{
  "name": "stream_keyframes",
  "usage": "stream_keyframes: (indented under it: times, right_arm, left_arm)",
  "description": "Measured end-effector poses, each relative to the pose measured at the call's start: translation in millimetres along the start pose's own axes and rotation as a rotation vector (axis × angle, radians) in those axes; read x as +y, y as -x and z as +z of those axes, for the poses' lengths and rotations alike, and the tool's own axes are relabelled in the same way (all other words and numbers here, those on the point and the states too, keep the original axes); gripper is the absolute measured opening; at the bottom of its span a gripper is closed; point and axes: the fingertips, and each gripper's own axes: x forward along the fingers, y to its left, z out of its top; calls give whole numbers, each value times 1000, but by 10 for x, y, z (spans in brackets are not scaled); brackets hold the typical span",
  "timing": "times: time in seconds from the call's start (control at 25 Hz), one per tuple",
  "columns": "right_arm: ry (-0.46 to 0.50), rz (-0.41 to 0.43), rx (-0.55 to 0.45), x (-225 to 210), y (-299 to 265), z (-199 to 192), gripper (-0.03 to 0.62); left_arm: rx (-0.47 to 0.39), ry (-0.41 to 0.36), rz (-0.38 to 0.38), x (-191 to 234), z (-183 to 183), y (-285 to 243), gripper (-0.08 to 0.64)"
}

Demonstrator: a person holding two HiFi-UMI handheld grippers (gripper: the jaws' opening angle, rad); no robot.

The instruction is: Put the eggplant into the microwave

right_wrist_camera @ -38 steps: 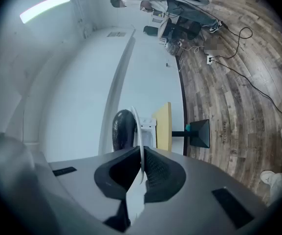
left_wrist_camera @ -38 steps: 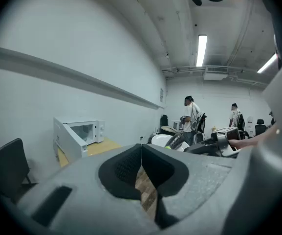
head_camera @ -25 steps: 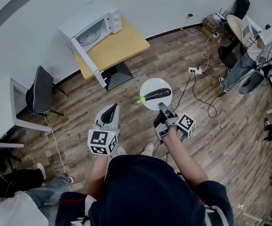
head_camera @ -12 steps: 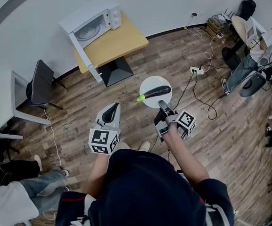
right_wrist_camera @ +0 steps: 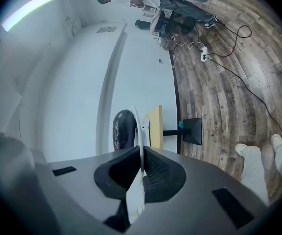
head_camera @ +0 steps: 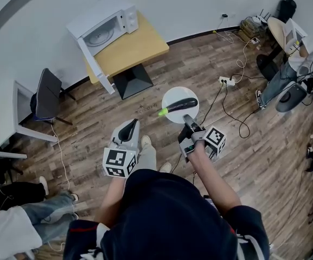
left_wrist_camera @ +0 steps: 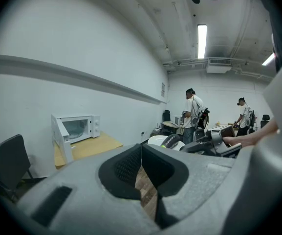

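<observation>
A dark purple eggplant (head_camera: 179, 106) with a green stem lies on a white plate (head_camera: 170, 96). My right gripper (head_camera: 187, 119) is shut on the plate's near rim and holds it level over the wood floor. In the right gripper view the plate (right_wrist_camera: 140, 131) shows edge-on between the jaws, with the eggplant (right_wrist_camera: 123, 129) behind it. The left gripper (head_camera: 128, 127) is shut with nothing in it, left of the plate. The white microwave (head_camera: 104, 26) stands with its door (head_camera: 94, 64) swung open on a wooden table (head_camera: 134, 47) ahead to the left. The left gripper view shows the microwave (left_wrist_camera: 77, 128) and the eggplant (left_wrist_camera: 171, 140).
A dark chair (head_camera: 48, 102) and a white desk (head_camera: 4, 123) stand at the left. A power strip (head_camera: 224, 81) with cables lies on the floor at the right, near a seated person (head_camera: 297, 53). Another person's legs (head_camera: 37, 210) are at the lower left. My shoe (head_camera: 147, 144) shows between the grippers.
Both grippers have come a little forward with the person's step. A shoe now shows between them. The plate and eggplant are held as before.
</observation>
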Motion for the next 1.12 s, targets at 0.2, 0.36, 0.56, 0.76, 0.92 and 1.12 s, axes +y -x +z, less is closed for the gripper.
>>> stream_keyframes:
  times: [0.2,0.36,0.56,0.76,0.92,1.12]
  right_arm:
    - [-1,1,9,21,-93,62,23]
    - [4,-3,17,42,-241,128,23]
    - [-1,5,25,76,-513,234,23]
    - [-4,2,28,121,-888,381,23]
    - [-5,7,31,174,-1220,502,23]
    - [-13,-2,34,296,-1649,645,23]
  left_arm:
    - [-5,6,0,38,34,-138,17]
    - [-2,11,2,134,59,-284,17]
    - [-3,9,9,292,113,-502,17]
    - [-3,11,18,542,182,-807,17]
    - [-2,14,22,758,231,-1070,17]
    - [9,17,13,1035,370,-1436,17]
